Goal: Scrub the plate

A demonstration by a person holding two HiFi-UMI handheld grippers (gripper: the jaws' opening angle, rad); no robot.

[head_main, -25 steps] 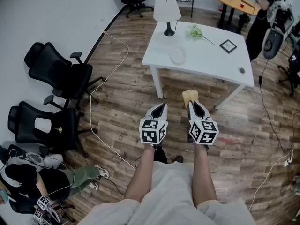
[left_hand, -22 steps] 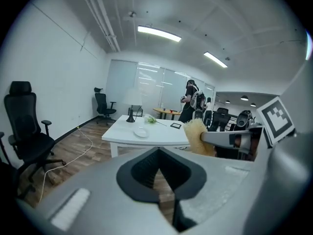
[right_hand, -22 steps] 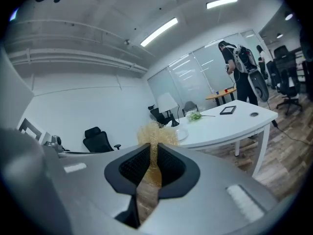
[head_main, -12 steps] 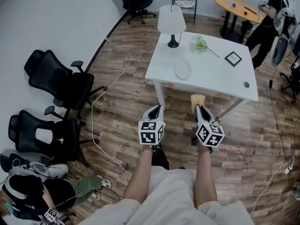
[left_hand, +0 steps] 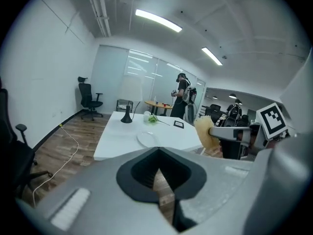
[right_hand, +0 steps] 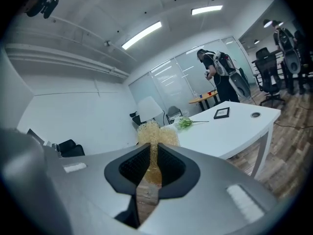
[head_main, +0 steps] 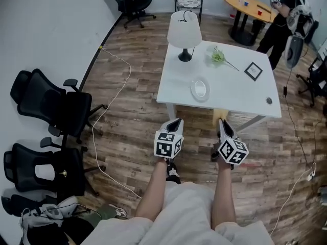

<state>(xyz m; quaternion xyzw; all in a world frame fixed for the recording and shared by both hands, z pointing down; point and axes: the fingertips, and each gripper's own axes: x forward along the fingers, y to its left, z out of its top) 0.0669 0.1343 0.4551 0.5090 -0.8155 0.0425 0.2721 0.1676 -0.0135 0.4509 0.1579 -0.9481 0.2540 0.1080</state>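
Straw-coloured scrubber (right_hand: 151, 130), perhaps loofah, pinched by right gripper (right_hand: 153, 148), left gripper (left_hand: 159, 153) fingers (left_hand: 187, 176) closed, empty

Table (head_main: 232, 93) and plate (head_main: 200, 89) closer now

Head view: scrubber (head_main: 219, 115) mostly hidden, only a tan tuft shows between the right gripper (head_main: 223, 123) and the table (head_main: 230, 93) edge. Plate (head_main: 200, 89) is too small to tell if it's clean or dirty. Small round thing (head_main: 269, 100) near the table's right corner is too small to name, maybe a cable port. Person (head_main: 278, 14) is cut off by the top edge. Right gripper view: lower scrubber (right_hand: 149, 173) is buried between the jaws, and its tuft hides the table's left end.
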